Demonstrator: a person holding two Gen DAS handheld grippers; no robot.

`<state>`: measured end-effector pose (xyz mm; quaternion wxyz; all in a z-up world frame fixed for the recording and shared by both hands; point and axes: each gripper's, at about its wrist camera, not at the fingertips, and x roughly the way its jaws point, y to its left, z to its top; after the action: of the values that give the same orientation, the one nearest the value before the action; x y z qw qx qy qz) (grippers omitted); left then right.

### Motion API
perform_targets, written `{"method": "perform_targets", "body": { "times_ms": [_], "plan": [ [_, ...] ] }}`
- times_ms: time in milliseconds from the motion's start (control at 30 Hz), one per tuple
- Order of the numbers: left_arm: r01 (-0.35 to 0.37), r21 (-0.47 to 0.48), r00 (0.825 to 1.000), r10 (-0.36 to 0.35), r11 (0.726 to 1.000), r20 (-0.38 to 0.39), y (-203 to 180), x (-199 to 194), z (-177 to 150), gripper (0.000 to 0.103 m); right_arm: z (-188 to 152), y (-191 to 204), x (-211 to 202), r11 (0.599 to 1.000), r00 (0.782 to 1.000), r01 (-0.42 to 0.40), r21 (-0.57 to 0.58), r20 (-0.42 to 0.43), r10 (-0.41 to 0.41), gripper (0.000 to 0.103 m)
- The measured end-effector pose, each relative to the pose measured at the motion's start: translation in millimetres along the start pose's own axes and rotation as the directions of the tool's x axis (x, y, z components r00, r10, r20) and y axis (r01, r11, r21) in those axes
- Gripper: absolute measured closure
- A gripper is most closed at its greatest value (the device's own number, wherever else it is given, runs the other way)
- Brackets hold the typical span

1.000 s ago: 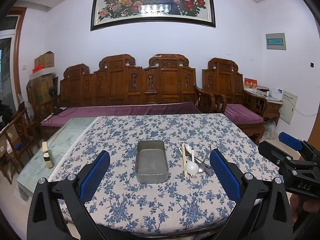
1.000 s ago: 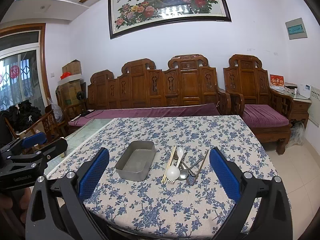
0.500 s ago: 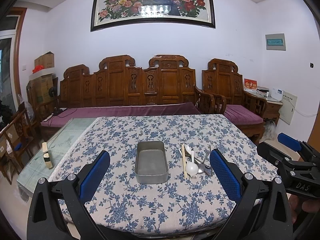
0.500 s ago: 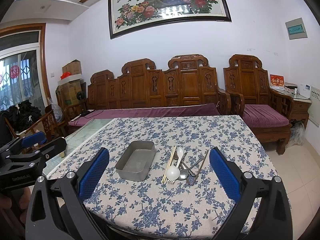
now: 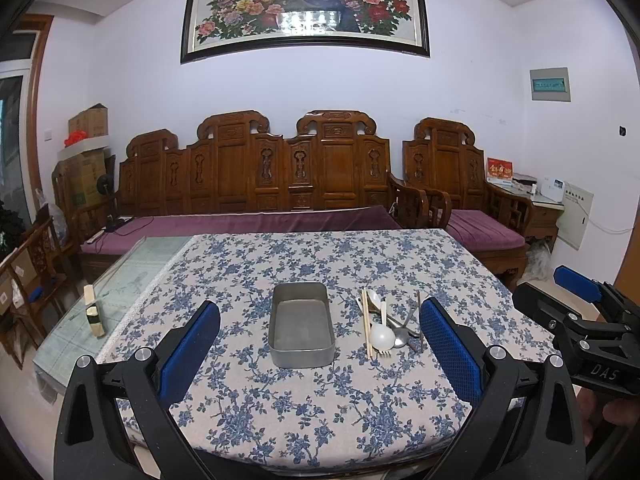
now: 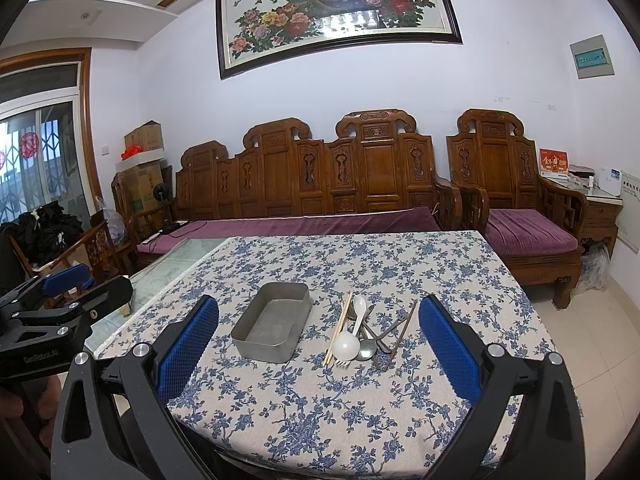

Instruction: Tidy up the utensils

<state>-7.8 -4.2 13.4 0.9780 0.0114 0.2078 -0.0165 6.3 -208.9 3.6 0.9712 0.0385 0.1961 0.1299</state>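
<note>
— Behind the table point(image 5: 248, 408), what stood there?

— Carved wooden seating: a long bench point(image 5: 256, 184) with a purple cushion, an armchair point(image 5: 464, 200) to its right, and a framed peacock painting point(image 5: 304, 8) on the pale wall above. Cardboard boxes point(image 5: 86, 152) were stacked in the left corner.

— And the table itself?

— It wore a blue-flowered cloth point(image 6: 360, 412). A grey metal tin point(image 5: 301, 325) sat near the middle, open and with nothing in it. Just to its right lay the utensils in 1 loose pile — a pair of pale chopsticks point(image 5: 366, 328) nearest the tin, a white spoon point(image 5: 381, 334) with its bowl toward the camera, a metal spoon point(image 6: 366, 350), and some darker pieces crossed over each other. I thought 1 of those was a fork, but they overlapped too much to be sure.

— Where were the grippers?

— Both hung over the near edge of the table, touching nothing. The left gripper point(image 5: 320, 354) had its blue pads spread wide, with the tin showing between them. The right gripper point(image 6: 319, 354) was parted just as wide, and from its own camera the tin and the pile sat between its fingers. Each showed at the edge of the other's view, well apart.

— Anything else on the table?

— A small yellowish block point(image 5: 93, 312) stood on the bare glass strip left of the cloth.
</note>
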Motion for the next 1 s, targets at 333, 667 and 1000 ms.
{"method": "perform_targets", "body": {
  "times_ms": [333, 667, 1000],
  "plan": [
    [0.000, 0.004, 1.000, 0.000, 1.000, -0.016, -0.5, 4.0, -5.3, 0.006, -0.9, 2.1, 2.0, 1.000, 1.000, 0.000, 0.002, -0.005, 0.000, 0.002],
    [0.009, 0.015, 0.995, -0.008, 1.000, -0.104, 0.7, 37.0, -21.8, 0.006, -14.5, -11.7, 20.9, 1.000, 0.999, -0.017, 0.016, -0.039, 0.017, 0.002],
    [0.013, 0.056, 0.982, -0.002, 0.998, -0.188, -1.3, 82.4, -37.7, 0.006, -31.1, -39.4, 63.3, 1.000, 0.993, 0.020, -0.015, -0.112, -0.022, 0.006]
  ]
}}
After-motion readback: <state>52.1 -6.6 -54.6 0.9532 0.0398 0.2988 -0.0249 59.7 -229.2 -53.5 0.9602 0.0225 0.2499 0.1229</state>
